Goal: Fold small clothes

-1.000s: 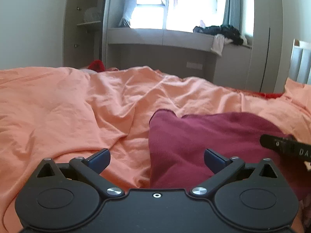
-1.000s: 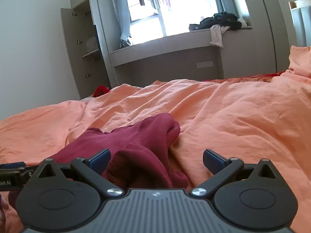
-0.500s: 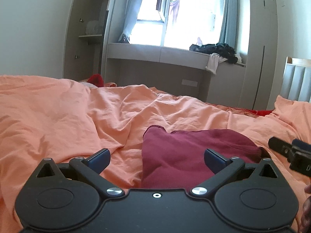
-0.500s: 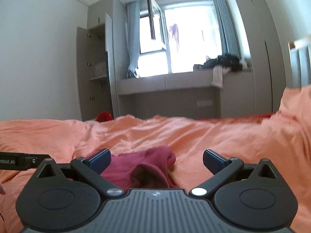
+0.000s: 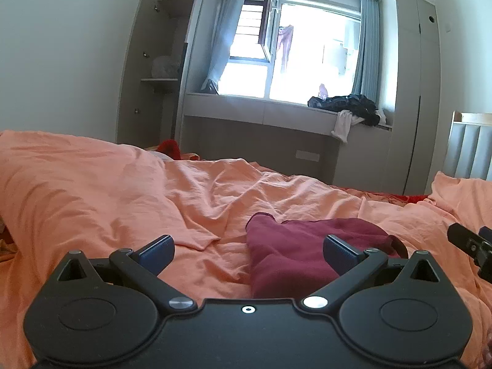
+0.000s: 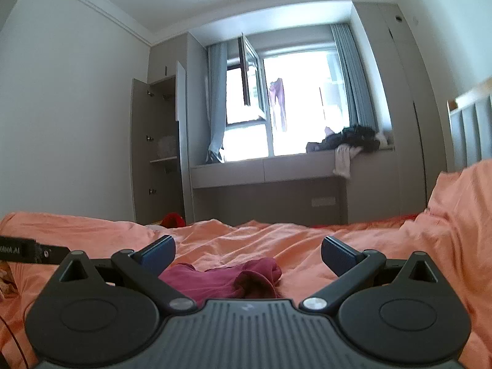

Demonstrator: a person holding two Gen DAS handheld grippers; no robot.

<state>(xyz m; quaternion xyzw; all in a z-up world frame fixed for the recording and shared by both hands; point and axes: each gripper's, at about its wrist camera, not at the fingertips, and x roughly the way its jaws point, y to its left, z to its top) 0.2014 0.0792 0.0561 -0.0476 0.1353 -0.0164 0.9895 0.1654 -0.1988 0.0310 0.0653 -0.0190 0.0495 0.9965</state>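
A dark red small garment [image 5: 295, 252] lies bunched on the orange bed sheet [image 5: 107, 190]. It also shows in the right wrist view [image 6: 227, 279], low between the fingers. My left gripper [image 5: 247, 250] is open and empty, just in front of the garment's left edge. My right gripper [image 6: 247, 253] is open and empty, held back from the garment. The right gripper's tip shows at the right edge of the left wrist view [image 5: 470, 243]. The left gripper's side shows at the left edge of the right wrist view [image 6: 27, 250].
The wrinkled orange sheet covers the whole bed. A window bench [image 5: 276, 110] with a pile of dark clothes [image 5: 347, 104] stands beyond the bed. An open wardrobe [image 5: 153, 73] is at the back left, a grey headboard [image 5: 470, 150] at the right.
Both grippers have tilted up and drawn back from the garment. The garment sits lower and smaller in both views. Both stayed open.
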